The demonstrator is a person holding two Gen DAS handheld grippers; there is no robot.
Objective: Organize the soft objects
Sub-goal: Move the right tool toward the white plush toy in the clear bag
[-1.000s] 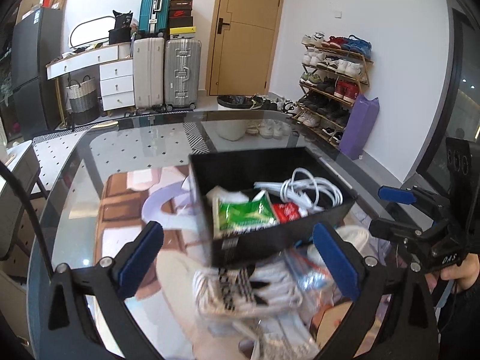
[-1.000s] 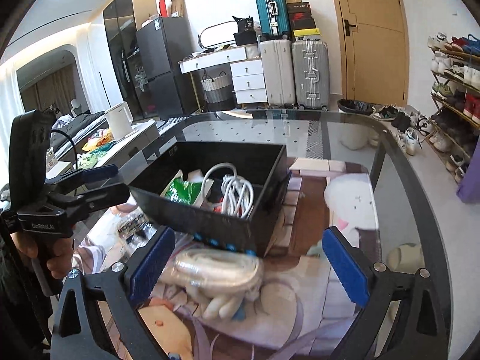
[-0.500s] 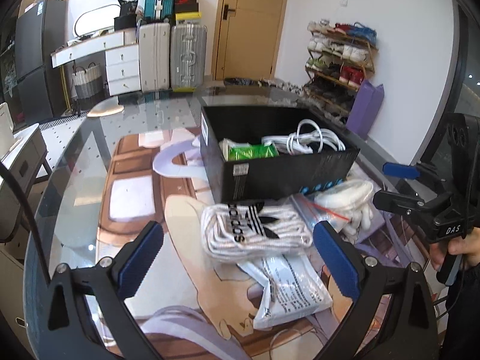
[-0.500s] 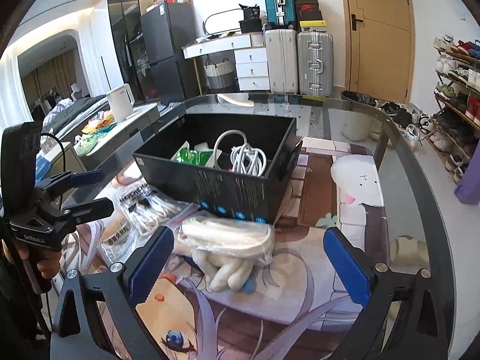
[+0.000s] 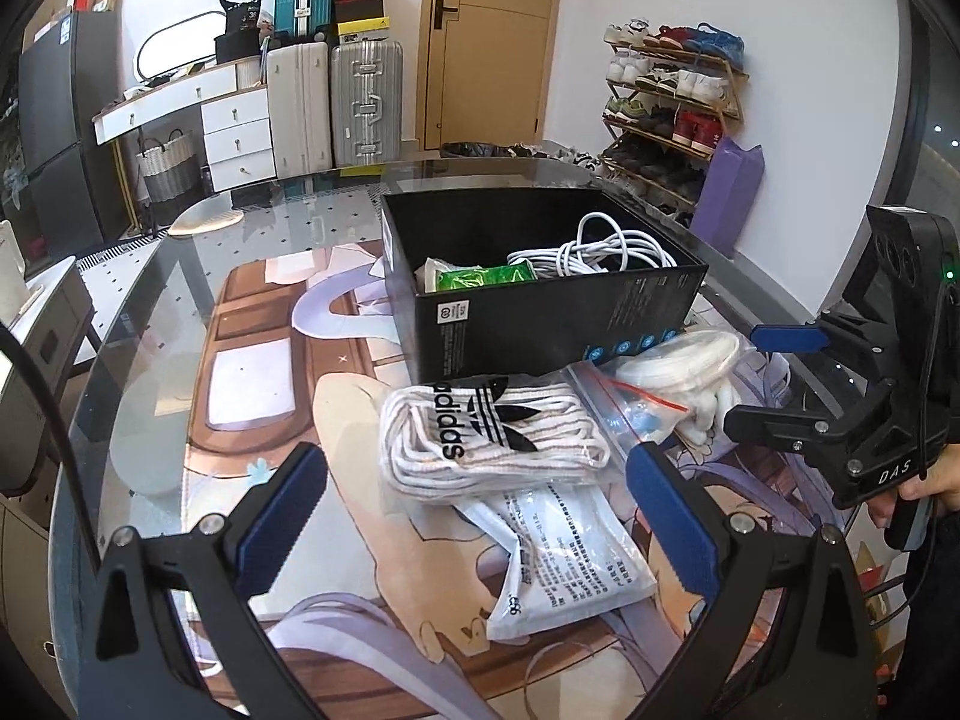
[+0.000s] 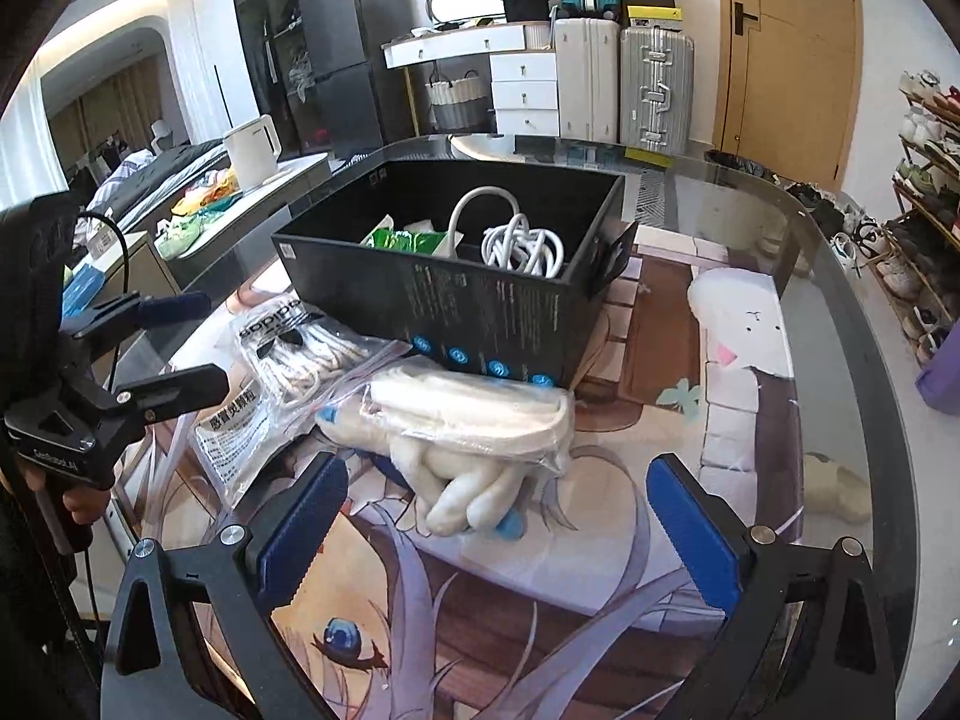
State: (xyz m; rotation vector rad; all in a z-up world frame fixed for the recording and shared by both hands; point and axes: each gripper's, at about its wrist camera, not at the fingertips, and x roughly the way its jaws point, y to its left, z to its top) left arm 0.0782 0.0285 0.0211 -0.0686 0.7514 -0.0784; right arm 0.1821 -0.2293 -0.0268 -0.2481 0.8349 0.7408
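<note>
A glass desk (image 5: 150, 324) with a cartoon mat fills the room's middle. Nearest, the left hand-held gripper (image 5: 474, 516) and right hand-held gripper (image 6: 498, 528) hover spread and empty, each lined up on a bagged bundle: socks (image 5: 486, 432) and gloves (image 6: 474, 420). Both lie against the black box (image 5: 540, 312), probably staged for loading.

black gripper frames (image 5: 474, 516) with blue finger pads (image 6: 690, 516) and silver screws — "das" lettering, black cable.
</note>
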